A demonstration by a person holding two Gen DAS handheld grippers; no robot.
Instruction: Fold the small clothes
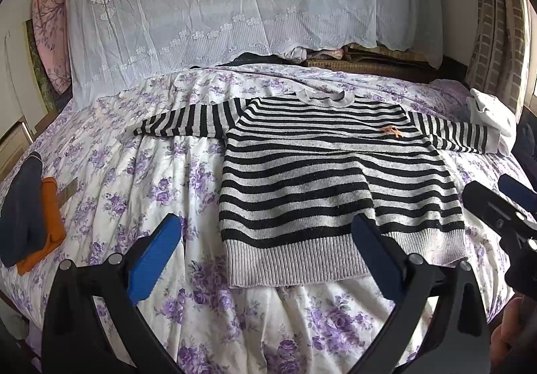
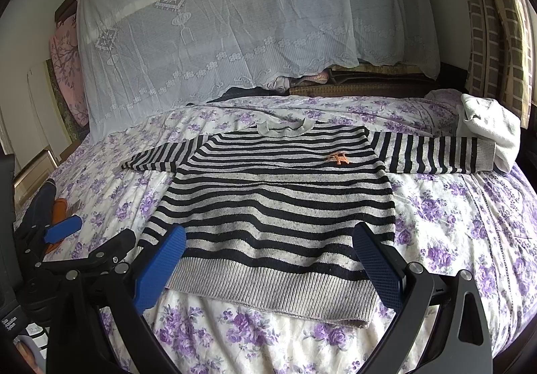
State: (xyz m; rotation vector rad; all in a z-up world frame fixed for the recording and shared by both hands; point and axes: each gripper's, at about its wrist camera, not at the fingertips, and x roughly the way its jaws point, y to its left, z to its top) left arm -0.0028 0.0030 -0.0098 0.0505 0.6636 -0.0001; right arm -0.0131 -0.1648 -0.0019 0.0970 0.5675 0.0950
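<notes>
View ahead of me: bed with purple-floral quilt (image 1: 161, 172); white lace cover (image 1: 218, 11) draped at its head; pink floral cloth (image 1: 50, 38) far left; checked curtain (image 2: 493, 15) at right; woven mats (image 2: 362, 85) beneath the lace edge.

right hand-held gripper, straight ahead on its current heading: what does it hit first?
Most likely the striped sweater: the right hand-held gripper is open with its fingers framing the grey ribbed hem. Height above the cloth is unclear.

lace cloth (image 1: 218, 21) – hides headboard | white garment (image 2: 486, 129) – covers sweater cuff's end
</notes>
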